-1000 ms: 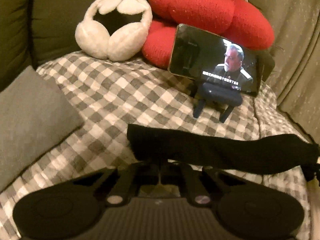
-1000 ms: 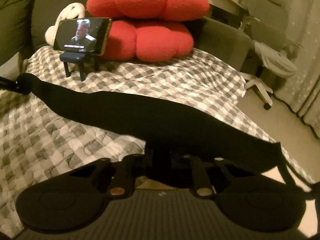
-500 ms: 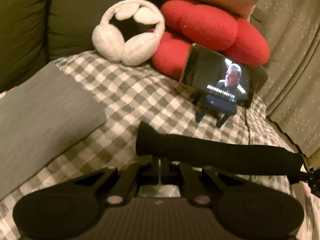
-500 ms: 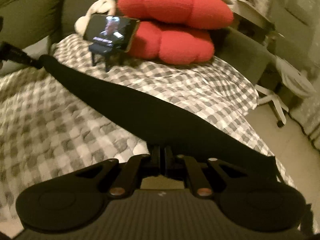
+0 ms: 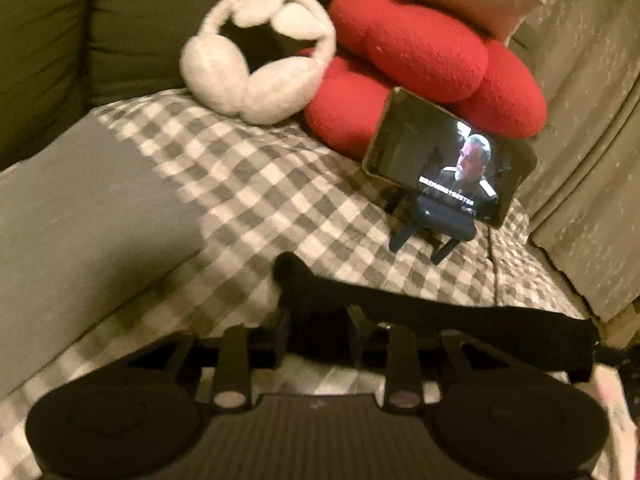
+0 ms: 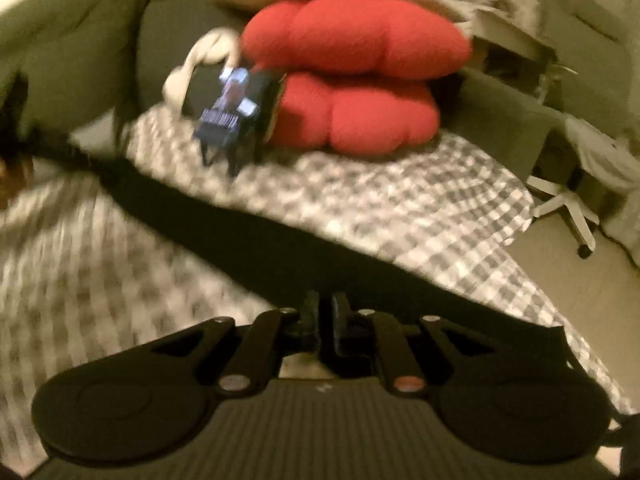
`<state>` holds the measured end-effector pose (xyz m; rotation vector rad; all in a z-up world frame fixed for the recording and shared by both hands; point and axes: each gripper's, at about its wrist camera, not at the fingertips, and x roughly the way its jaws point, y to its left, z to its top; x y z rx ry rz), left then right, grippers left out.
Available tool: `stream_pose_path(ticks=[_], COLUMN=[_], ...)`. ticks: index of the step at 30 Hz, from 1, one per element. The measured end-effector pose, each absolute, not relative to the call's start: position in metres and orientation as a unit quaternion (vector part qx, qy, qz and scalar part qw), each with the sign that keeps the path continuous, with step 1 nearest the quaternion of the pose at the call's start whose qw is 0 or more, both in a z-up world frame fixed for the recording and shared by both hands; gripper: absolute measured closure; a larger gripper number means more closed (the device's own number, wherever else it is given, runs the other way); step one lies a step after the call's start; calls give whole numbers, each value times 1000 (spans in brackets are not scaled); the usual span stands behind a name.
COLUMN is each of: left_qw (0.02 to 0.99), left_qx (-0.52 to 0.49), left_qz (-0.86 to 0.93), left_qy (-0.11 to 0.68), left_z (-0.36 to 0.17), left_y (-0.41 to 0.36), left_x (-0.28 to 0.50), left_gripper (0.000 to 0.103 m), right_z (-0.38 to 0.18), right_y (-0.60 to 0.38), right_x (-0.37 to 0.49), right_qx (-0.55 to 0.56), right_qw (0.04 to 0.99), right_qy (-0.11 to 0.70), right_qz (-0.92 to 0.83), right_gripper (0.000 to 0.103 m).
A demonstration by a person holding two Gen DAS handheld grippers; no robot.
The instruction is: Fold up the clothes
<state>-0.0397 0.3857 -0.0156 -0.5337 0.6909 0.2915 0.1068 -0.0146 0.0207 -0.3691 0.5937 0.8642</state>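
Black garment: drawn out into one long narrow band over the checked blanket, long axis running left to right, near of the phone on its stand. Spans from left gripper to right gripper, one end at each, so neither nearer than the other. Right jaws nearly closed, pinching the band's near edge. Left jaws standing somewhat apart with the cloth's left end across the gap; cannot tell whether pinched or merely resting there. Both tools level, pointing far across the blanket. Likely a fold end to end along that axis, left end toward right or the reverse.
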Motion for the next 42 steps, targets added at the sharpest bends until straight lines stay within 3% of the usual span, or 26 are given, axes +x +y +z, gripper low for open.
stream_pose_path(ticks=[1, 3, 7, 11, 16, 17, 19, 25, 32, 34, 35, 40, 42], left_qw=[896, 896, 901, 908, 914, 917, 921, 921, 918, 918, 918, 922, 921], left_qx=[-251, -242, -218, -194, -206, -210, -219, -251, -247, -248, -248, -241, -240], left_qz=[146, 153, 164, 169, 177, 182, 188, 206, 213, 214, 215, 201, 195], left_qy=[336, 339, 337, 332, 300, 286, 261, 215, 226, 225, 224, 228, 237], left_z=[-18, -20, -21, -21, -16, -13, -7, -2, -12, -11, -10, -11, -14], left_y=[385, 384, 382, 379, 382, 383, 387, 394, 400, 401, 402, 400, 398], left_x=[-33, -23, -12, -9, -13, -15, -18, -15, -12, -16, -19, -25, -22], left_gripper=[71, 72, 74, 93, 97, 97, 97, 96, 88, 76, 74, 74, 74], right_z=[23, 21, 19, 17, 1, -2, -6, 15, -11, -15, -16, -19, -10], right_y=[-16, -16, -17, -18, 1, 5, 13, 14, 30, 37, 40, 48, 46], right_x=[112, 123, 147, 171, 183, 185, 188, 187, 200, 201, 201, 197, 189], right_qx=[-169, -176, -188, -200, -225, -230, -241, -228, -255, -254, -255, -260, -236], right_qw=[855, 856, 857, 858, 827, 819, 811, 865, 879, 884, 887, 890, 893], right_qy=[282, 288, 301, 313, 338, 343, 344, 264, 273, 270, 268, 270, 268], right_qz=[401, 392, 373, 355, 389, 398, 408, 360, 296, 285, 276, 260, 275], right_gripper=[75, 67, 67, 67, 67, 75, 102, 103, 102, 102, 103, 103, 98])
